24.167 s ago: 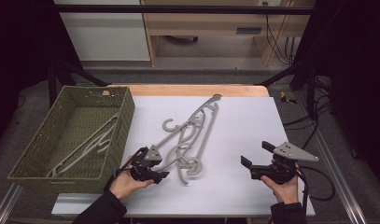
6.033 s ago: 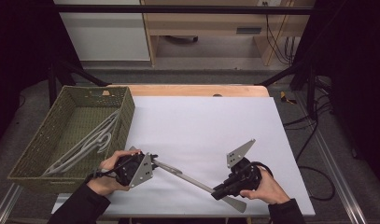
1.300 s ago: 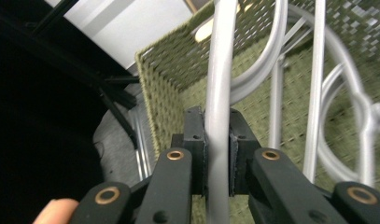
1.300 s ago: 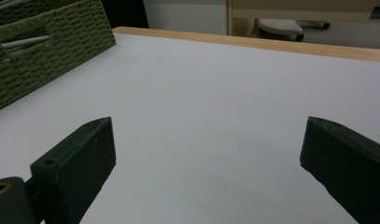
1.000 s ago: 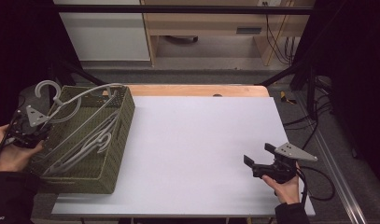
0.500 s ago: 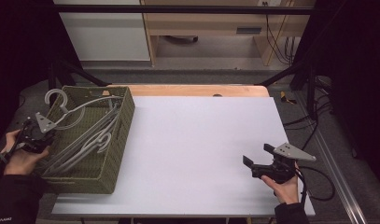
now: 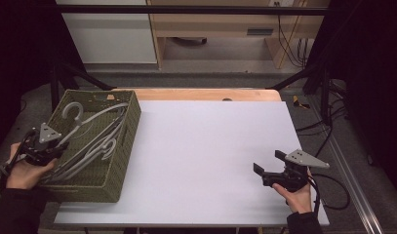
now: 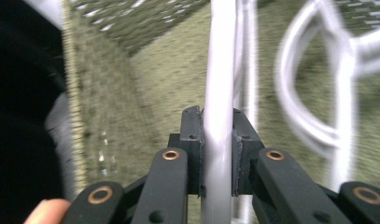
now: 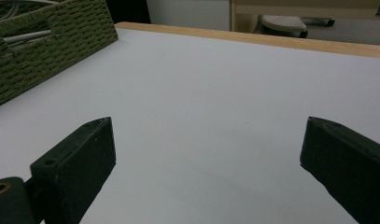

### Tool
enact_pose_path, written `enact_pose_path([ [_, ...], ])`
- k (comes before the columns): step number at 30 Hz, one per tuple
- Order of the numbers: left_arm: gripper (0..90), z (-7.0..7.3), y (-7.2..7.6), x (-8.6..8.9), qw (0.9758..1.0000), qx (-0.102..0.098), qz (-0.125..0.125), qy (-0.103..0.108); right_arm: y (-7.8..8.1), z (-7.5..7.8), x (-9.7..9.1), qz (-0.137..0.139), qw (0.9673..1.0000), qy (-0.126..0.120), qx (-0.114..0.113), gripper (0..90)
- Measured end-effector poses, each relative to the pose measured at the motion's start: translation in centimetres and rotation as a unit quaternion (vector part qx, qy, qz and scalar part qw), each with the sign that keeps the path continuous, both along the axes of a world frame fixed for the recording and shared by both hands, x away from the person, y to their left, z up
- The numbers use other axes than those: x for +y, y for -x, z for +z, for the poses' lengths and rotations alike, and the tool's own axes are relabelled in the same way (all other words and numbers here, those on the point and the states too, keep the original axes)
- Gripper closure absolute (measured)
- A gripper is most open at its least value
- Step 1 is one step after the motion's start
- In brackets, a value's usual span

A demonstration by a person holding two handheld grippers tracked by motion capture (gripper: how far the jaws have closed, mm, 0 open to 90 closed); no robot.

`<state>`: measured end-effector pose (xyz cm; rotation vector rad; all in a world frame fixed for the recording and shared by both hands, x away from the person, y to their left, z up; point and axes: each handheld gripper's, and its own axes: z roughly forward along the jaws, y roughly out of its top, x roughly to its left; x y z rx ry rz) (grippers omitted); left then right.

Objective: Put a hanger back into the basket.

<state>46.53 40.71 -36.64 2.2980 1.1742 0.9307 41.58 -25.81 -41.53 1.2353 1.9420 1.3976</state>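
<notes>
I think the job is almost done. My left hand-held gripper (image 8: 217,140) is pinching the thin grey bar of the last hanger (image 8: 219,84), and that hanger is already down inside the green basket (image 7: 125,146), lying on the other hangers (image 7: 96,151). Its hook sticks up near the far corner of the basket. The pads are only just starting to let go, and the bar sits tight between them. So what is left, I think, is to let go all the way and lift my hand out.

My right hand-held gripper (image 7: 269,173) is spread wide with nothing in it. It waits far from the basket, near the other side of the tabletop (image 7: 210,146).

For room: my left gripper is right at the basket's outer wall, so I would pull up and away with care, or the wall or a hook could catch it. Beside the basket the white tabletop is bare, with lots of room.
</notes>
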Motion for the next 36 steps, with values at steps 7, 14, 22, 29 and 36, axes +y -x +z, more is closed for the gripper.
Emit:
enact_pose_path([
  [7, 72.0, -0.5, 0.9, -1.7, 0.9978, 0.057, -0.028, 0.022, 0.0, 0.0, -0.1, 0.006, 1.0, 0.005, -0.003, 3.8],
  [14, 58.9, -0.8, 1.3, -2.0, 0.9968, 0.073, -0.022, 0.024, 0.0, 0.0, -0.1, 0.007, 1.0, 0.005, -0.004, 3.7],
  [22, 49.3, 0.4, 2.7, -2.2, 0.9967, 0.042, -0.034, 0.061, 0.0, 0.1, 0.1, 0.008, 1.0, 0.004, -0.004, 3.7],
  [29, 39.5, 2.5, 3.9, -4.0, 0.9873, -0.039, -0.057, 0.143, 0.2, 0.3, 0.1, 0.008, 0.9999, -0.003, -0.007, 3.5],
  [36, 28.9, 3.2, 5.0, -6.4, 0.9689, -0.087, -0.098, 0.21, 0.4, 0.6, -0.1, 0.009, 0.9999, -0.007, -0.013, 3.4],
])
